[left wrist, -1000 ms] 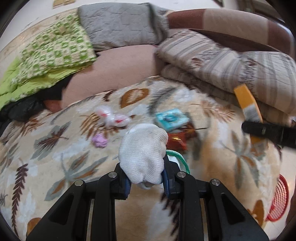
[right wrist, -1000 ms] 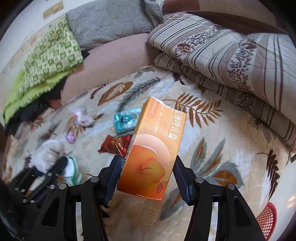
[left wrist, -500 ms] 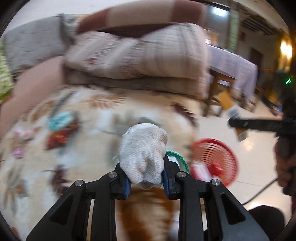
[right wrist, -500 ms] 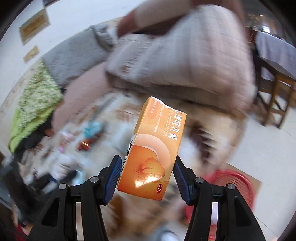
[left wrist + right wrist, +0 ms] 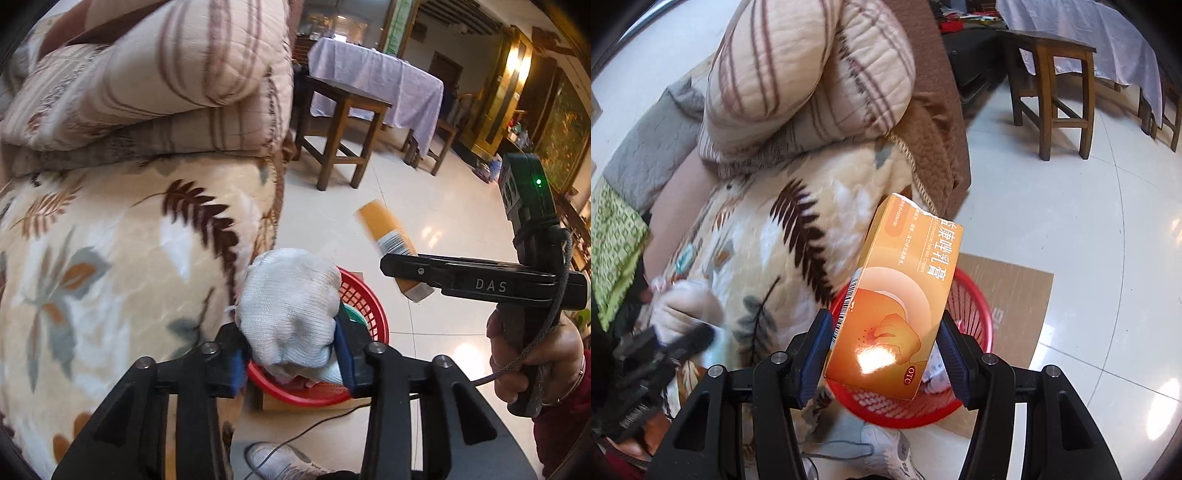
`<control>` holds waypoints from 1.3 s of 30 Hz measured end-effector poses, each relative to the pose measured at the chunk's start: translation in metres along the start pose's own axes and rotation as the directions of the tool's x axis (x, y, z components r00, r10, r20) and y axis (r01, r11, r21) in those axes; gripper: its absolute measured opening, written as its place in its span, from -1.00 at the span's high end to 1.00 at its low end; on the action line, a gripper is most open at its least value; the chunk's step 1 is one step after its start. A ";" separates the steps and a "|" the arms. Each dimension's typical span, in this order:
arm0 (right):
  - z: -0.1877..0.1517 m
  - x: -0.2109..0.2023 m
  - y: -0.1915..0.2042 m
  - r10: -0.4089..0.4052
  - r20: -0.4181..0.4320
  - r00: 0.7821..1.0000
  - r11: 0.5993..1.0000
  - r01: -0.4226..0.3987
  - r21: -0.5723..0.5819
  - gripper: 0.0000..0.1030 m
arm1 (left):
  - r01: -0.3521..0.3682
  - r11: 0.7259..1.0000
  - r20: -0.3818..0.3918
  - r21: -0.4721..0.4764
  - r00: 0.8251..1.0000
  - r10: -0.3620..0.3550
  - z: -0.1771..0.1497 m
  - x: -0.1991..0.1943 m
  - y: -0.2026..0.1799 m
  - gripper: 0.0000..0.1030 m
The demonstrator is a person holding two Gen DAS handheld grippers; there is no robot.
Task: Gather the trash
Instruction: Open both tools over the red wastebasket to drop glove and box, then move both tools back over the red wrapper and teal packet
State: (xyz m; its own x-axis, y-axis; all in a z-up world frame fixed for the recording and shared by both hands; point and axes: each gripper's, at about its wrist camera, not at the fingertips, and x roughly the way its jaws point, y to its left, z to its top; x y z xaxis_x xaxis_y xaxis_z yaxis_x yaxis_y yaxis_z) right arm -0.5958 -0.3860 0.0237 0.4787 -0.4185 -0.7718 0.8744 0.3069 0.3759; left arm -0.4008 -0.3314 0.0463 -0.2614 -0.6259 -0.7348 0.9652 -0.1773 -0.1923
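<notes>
Both tongs have swung off the bed toward the floor, left tongs (image 5: 291,363) gripping the white glove (image 5: 290,314), right tongs (image 5: 884,360) clamping the orange box (image 5: 895,310), poised over the red basket (image 5: 975,306) to drop them.

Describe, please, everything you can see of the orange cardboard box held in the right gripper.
The orange cardboard box is a glossy, oblong medicine carton with white Chinese lettering, a barcode along one edge, an "OTC" mark and a drawing of a hand. Its upper end looks torn open. It tilts to the right, clamped at its lower sides between the blue pads of the right gripper, in front of the red plastic mesh basket on the floor beside the bed. Nothing else touches it.
</notes>
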 end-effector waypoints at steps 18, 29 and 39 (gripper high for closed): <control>0.008 -0.016 0.039 -0.067 0.086 0.994 0.985 0.079 -0.153 -0.46 | -0.205 0.963 0.104 -0.177 0.969 0.226 -0.037 -0.096 0.054 -0.35; -0.005 -0.032 0.189 0.178 0.072 0.981 0.882 -0.127 -0.454 -0.56 | -0.480 0.732 0.009 -0.484 0.833 0.553 -0.094 -0.207 0.182 -0.52; -0.009 0.059 0.334 0.317 -0.222 0.922 0.795 -0.386 -0.469 -0.56 | -0.524 0.509 -0.132 -0.683 0.774 0.619 -0.163 -0.222 0.311 -0.52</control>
State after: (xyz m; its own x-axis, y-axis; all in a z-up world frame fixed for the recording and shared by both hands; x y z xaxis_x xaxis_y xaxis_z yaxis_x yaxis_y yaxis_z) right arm -0.2765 -0.3007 0.0995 0.7007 -0.0990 -0.7066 0.4729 0.8060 0.3560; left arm -0.0410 -0.1237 0.0442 0.3963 -0.4940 -0.7739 0.6351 0.7562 -0.1575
